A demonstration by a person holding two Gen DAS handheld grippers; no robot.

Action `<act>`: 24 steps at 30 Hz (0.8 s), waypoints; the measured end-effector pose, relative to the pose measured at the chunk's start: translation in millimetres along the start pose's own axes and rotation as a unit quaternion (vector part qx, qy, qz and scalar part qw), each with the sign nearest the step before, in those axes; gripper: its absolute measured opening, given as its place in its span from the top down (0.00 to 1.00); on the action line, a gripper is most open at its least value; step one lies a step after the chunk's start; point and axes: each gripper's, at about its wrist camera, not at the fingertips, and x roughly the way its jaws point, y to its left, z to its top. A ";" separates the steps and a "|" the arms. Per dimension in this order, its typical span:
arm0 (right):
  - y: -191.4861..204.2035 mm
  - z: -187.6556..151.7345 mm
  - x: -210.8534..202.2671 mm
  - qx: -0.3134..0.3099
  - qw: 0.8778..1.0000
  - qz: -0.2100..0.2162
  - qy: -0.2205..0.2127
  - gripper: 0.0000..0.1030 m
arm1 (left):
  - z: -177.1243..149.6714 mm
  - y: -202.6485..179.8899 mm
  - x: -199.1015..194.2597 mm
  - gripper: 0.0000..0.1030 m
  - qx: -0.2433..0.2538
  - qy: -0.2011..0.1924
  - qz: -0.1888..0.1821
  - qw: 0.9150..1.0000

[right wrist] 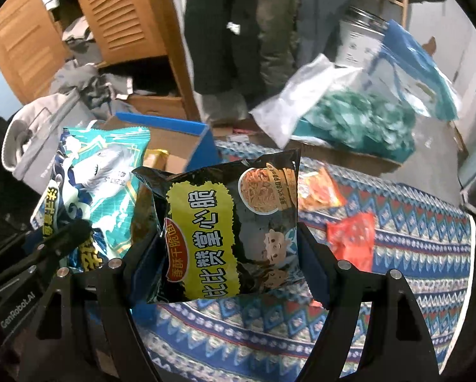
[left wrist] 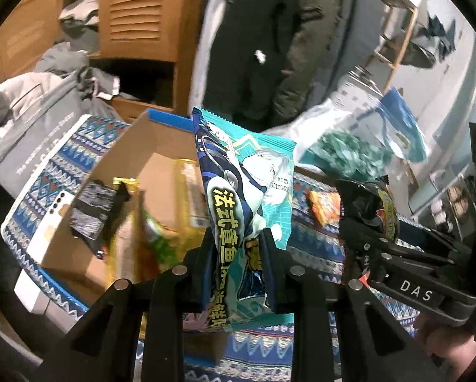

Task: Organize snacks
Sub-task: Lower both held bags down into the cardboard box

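Note:
My left gripper (left wrist: 239, 248) is shut on a teal snack packet (left wrist: 247, 178) with a cartoon figure, which stands upright above the patterned cloth (left wrist: 317, 248). Left of it is an open cardboard box (left wrist: 161, 165) with a blue rim, holding a black packet (left wrist: 94, 216) and yellow and green ones. My right gripper (right wrist: 228, 251) is shut across the width of a black-and-yellow noodle snack packet (right wrist: 225, 229). In the right wrist view the teal packet (right wrist: 94, 184) hangs just left of it, in front of the box (right wrist: 174, 137). Loose orange (right wrist: 320, 191) and red (right wrist: 352, 238) packets lie on the cloth.
A white plastic bag of teal items (right wrist: 349, 124) and a blue bag (right wrist: 413, 67) sit at the back right. A grey hoodie (left wrist: 31, 121) lies left of the box, and a white phone (left wrist: 58, 205) lies on the cloth. Behind stand a louvred wooden cabinet (left wrist: 136, 9) and a person in a dark coat (left wrist: 269, 31).

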 end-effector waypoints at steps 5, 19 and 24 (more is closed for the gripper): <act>22.8 10.9 11.5 -0.016 1.000 0.012 0.005 0.24 | 7.2 30.4 1.4 0.74 -0.026 -0.003 0.012 1.000; 87.5 29.0 62.1 -0.064 0.996 0.046 0.041 0.24 | 18.2 85.6 24.1 0.74 -0.069 0.009 0.041 0.997; 97.2 35.6 76.2 -0.066 0.995 0.056 0.048 0.24 | 22.0 98.4 33.5 0.74 -0.077 0.017 0.044 0.996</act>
